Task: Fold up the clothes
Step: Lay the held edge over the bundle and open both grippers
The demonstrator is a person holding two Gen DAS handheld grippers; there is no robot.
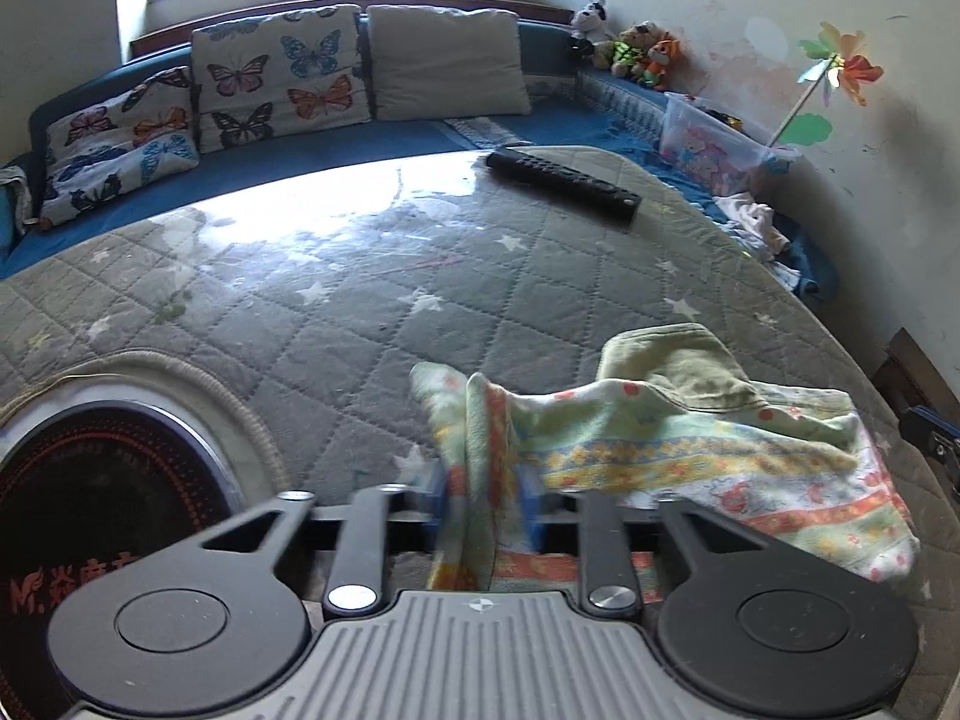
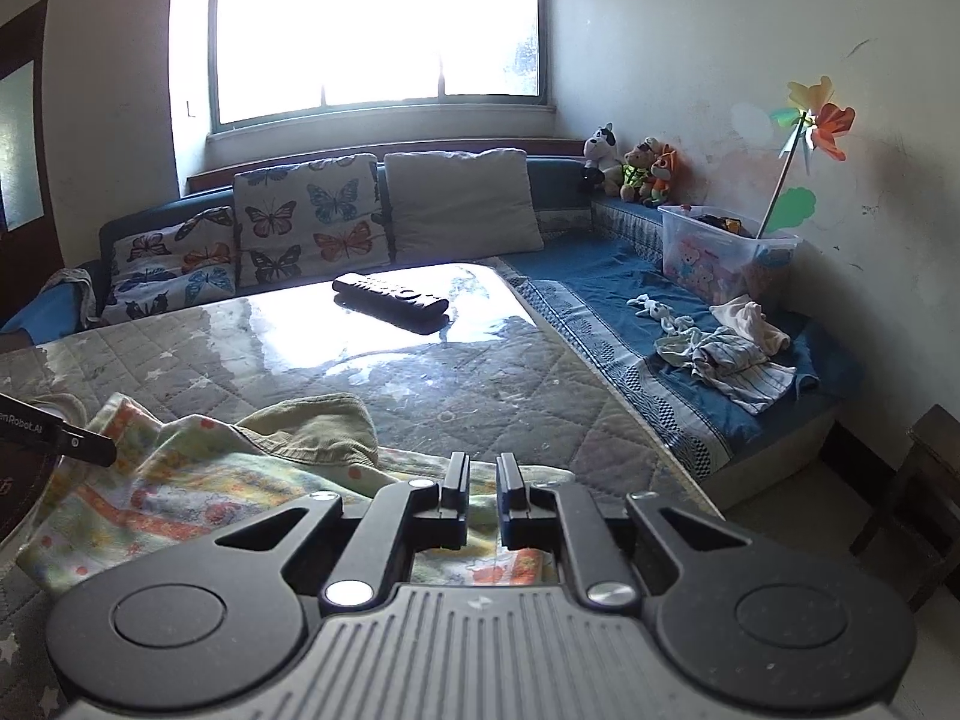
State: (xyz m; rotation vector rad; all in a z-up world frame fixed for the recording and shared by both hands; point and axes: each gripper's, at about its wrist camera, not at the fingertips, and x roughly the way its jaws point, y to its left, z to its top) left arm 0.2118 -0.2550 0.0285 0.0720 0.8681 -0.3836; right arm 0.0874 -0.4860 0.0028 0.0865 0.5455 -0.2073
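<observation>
A small pastel garment [image 1: 690,450] with orange, yellow and green bands and an olive lining lies crumpled on the grey quilted table cover [image 1: 300,312]. My left gripper [image 1: 486,510] is shut on a bunched fold of the garment and lifts it a little. In the right wrist view the garment [image 2: 198,480] lies at lower left. My right gripper [image 2: 482,477] hovers over the garment's right edge with a narrow gap between its fingers and nothing in it. The left gripper's tip [image 2: 78,444] shows at the left edge of the right wrist view.
A black remote [image 1: 564,180] lies at the table's far side. A round cooktop [image 1: 90,510] is set in the table at left. A blue sofa [image 2: 600,264] with butterfly cushions [image 1: 276,78], a plastic toy box [image 2: 720,246] and loose clothes [image 2: 732,354] borders the table.
</observation>
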